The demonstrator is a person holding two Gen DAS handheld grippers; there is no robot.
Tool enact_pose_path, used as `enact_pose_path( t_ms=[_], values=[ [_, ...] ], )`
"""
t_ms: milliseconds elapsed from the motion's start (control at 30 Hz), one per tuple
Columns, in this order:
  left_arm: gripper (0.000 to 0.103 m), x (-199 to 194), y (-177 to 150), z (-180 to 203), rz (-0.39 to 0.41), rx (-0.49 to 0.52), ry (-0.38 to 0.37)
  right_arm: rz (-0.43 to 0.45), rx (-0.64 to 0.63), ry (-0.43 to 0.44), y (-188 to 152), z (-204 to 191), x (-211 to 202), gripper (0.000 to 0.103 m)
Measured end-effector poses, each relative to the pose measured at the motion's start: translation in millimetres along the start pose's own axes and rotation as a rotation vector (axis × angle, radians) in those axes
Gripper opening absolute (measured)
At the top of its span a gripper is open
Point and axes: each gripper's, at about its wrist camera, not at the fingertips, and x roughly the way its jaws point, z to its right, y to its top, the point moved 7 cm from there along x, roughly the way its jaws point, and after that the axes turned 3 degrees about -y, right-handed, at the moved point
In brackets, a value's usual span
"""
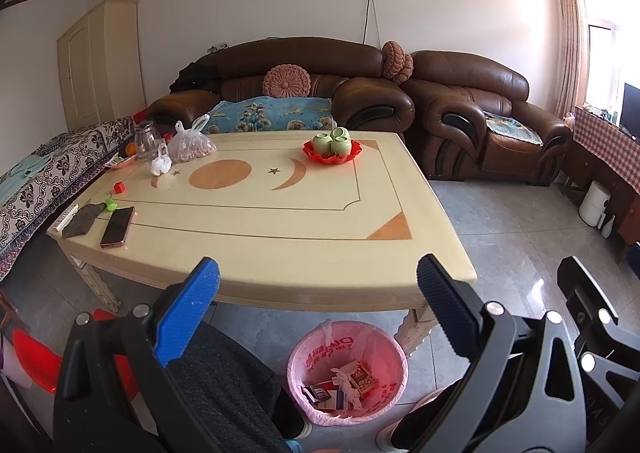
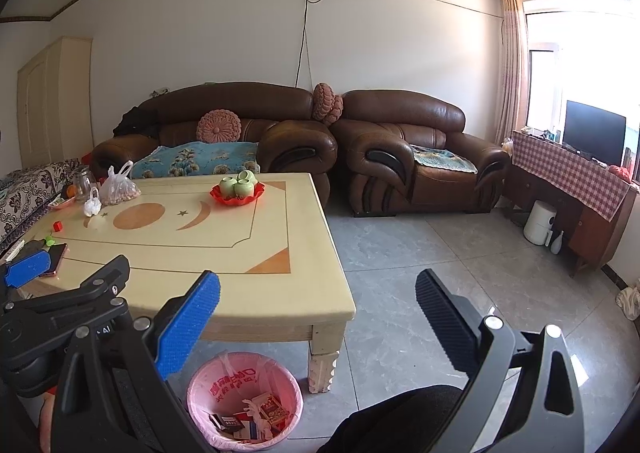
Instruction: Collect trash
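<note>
In the left wrist view, the left gripper point(image 1: 318, 285) is spread wide and holds nothing, raised above the table point(image 1: 256, 253) edge. The pink-lined trash bin point(image 1: 347, 369) stands upright on the floor below, mouth up, holding cigarette packs point(image 1: 362, 375).

In the right wrist view, the right gripper point(image 2: 318, 293), likewise released and holding nothing, hangs beside the table corner; the bin point(image 2: 244, 399) lies below-left.

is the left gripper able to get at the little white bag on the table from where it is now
Probably yes. The left gripper is open and empty, held back over the near edge of the table. The white bag sits toward the far left, with bare tabletop on its near side; the phone lies off to the left.
</note>
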Motion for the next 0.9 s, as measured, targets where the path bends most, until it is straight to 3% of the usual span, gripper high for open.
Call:
enact_pose_path(
  t_ms=[900],
  values=[
    [0.097, -4.8, 2.0, -0.7, 0.001, 0.004, 0.002, 0.005, -0.001, -0.007, 0.8, -0.1, -2.5, 0.096]
  ],
)
